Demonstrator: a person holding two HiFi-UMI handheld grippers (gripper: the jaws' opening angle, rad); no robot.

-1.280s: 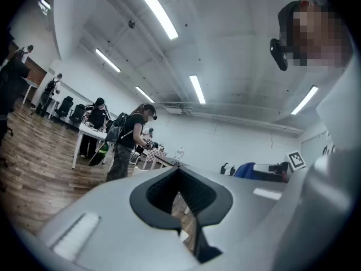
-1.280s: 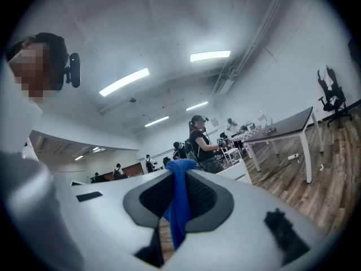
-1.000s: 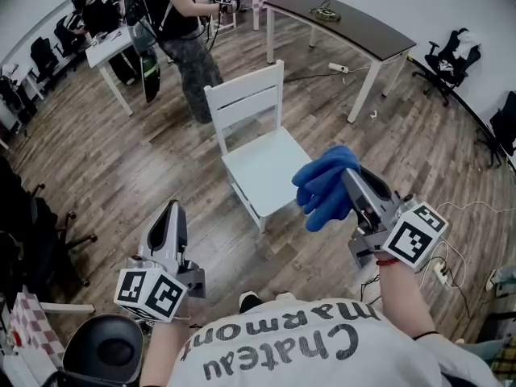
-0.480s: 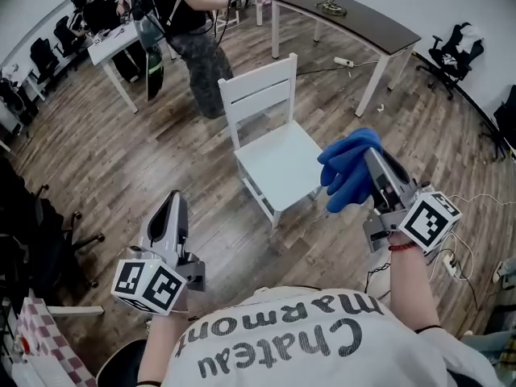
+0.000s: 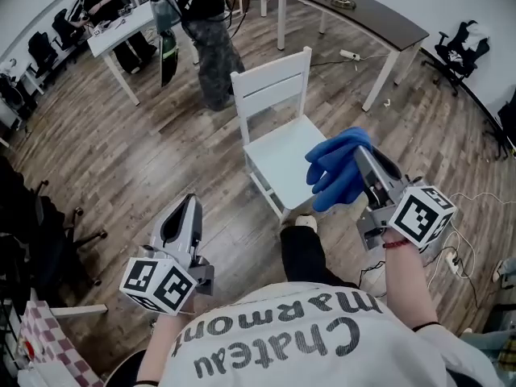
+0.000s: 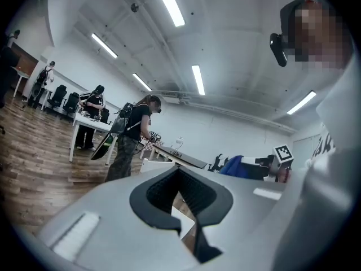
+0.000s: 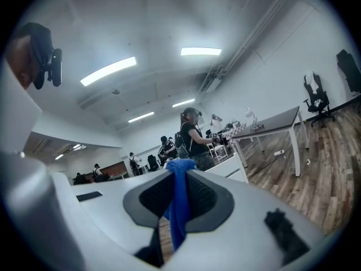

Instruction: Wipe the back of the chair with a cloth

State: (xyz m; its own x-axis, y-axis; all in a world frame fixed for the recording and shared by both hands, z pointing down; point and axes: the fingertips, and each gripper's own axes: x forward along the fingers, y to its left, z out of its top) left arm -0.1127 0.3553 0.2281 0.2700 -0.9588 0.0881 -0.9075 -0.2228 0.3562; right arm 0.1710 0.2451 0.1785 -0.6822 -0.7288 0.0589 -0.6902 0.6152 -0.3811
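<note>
The blue cloth (image 5: 332,172) is pinched in the right gripper (image 5: 363,166). The right gripper view shows a thin fold of it running down the slot between the two black pads (image 7: 202,197), which press on it from either side. Only the head view shows the rest of the cloth, bunched loosely past the fingertips and to their left.

The white chair (image 5: 278,156) stands on the wooden floor (image 5: 121,168) ahead of those fingers. In the head view the cloth overlaps the seat's near corner, while the slatted back (image 5: 272,87) is on the far side, well beyond the tips and apart from the cloth.

The left gripper (image 5: 190,205) is held low, well to the left of the right fingers. Its own view shows the fingers with only a slim gap between them. Nothing is held there, and a sliver of chair and floor shows through. That view also catches the cloth and the right gripper's marker cube (image 6: 283,153) off to the right of the left fingers.

Beyond the chair stand a person (image 5: 205,22) and a dark-topped table (image 5: 379,18). Both gripper views show ceiling light strips (image 6: 169,4), which the head view does not. Only the head view shows a shoe (image 5: 305,224) between the two grippers, near the chair's front edge.
</note>
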